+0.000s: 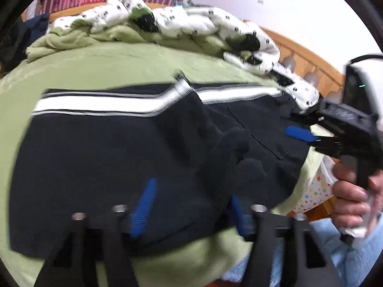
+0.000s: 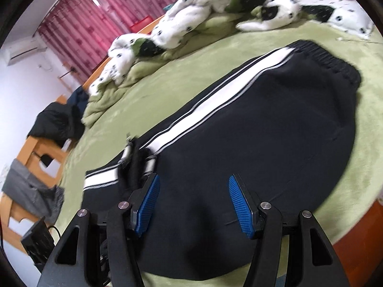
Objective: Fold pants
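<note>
Black pants point(image 1: 100, 157) with a white side stripe point(image 1: 95, 104) lie across a green bed sheet point(image 1: 107, 64). A leg end is folded back over the middle, bunched in dark folds point(image 1: 229, 148). My left gripper point(image 1: 191, 203) is open just above the near edge of the pants, holding nothing. My right gripper point(image 1: 308, 135) shows at the right in the left wrist view, held in a hand over the pants' right end. In the right wrist view the right gripper point(image 2: 192, 203) is open and empty above the pants point(image 2: 263, 131); the elastic waistband point(image 2: 330, 57) lies at the far right.
A rumpled white spotted quilt point(image 1: 186, 21) and green blanket point(image 2: 115, 83) lie along the far side of the bed. A wooden bed frame point(image 1: 308, 59) borders it. Dark clothes point(image 2: 57, 122) hang over a wooden chair at the left. Red curtains point(image 2: 95, 16) hang behind.
</note>
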{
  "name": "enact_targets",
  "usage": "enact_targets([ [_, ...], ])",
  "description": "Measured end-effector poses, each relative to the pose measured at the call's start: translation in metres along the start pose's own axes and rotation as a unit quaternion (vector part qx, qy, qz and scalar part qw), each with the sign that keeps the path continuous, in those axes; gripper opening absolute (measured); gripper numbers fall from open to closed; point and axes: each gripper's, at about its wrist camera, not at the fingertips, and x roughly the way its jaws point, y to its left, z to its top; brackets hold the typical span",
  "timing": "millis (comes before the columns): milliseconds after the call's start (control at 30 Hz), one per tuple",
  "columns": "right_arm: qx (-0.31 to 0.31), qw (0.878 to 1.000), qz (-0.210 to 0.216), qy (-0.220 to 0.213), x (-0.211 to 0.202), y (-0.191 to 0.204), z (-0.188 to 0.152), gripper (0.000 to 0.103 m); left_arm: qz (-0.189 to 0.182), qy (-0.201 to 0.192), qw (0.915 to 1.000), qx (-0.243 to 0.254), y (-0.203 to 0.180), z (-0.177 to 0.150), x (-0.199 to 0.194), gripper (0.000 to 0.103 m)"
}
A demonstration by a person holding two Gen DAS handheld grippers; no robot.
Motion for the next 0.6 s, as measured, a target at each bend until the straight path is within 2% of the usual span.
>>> enact_targets([
  [67,-0.009,1.0,0.019,0.019,0.01,0.012,-0.003,0.06,0.009,-0.015,0.9998,0.008,0.016,-0.008,-0.02,0.066],
  [133,-0.02,0.998,0.036,0.042,0.021,0.026,-0.008,0.06,0.049,-0.026,0.9984,0.006,0.034,-0.02,-0.036,0.066],
  [167,-0.024,0.997,0.045,0.056,0.027,0.032,-0.012,0.06,0.06,-0.027,0.9978,0.0,0.042,-0.026,-0.045,0.066],
  [233,-0.029,0.994,0.062,0.08,0.041,0.046,-0.018,0.06,0.048,-0.025,0.9984,-0.019,0.064,-0.038,-0.062,0.066],
  [300,-0.038,0.992,0.072,0.095,0.051,0.059,-0.023,0.06,0.077,-0.031,0.9957,-0.042,0.082,-0.047,-0.073,0.066],
  [400,-0.069,0.991,0.043,0.111,0.07,0.077,-0.033,0.06,0.118,-0.027,0.9914,-0.048,0.104,-0.059,-0.082,0.066],
  [500,-0.093,0.987,0.016,0.131,0.093,0.086,-0.042,0.059,0.166,0.006,0.9852,-0.04,0.117,-0.063,-0.077,0.066],
  [533,-0.113,0.985,-0.003,0.129,0.099,0.092,-0.047,0.052,0.174,0.015,0.984,-0.037,0.12,-0.064,-0.073,0.066],
  [600,-0.145,0.983,-0.026,0.111,0.1,0.1,-0.055,0.027,0.172,0.017,0.9843,-0.038,0.124,-0.067,-0.067,0.066],
])
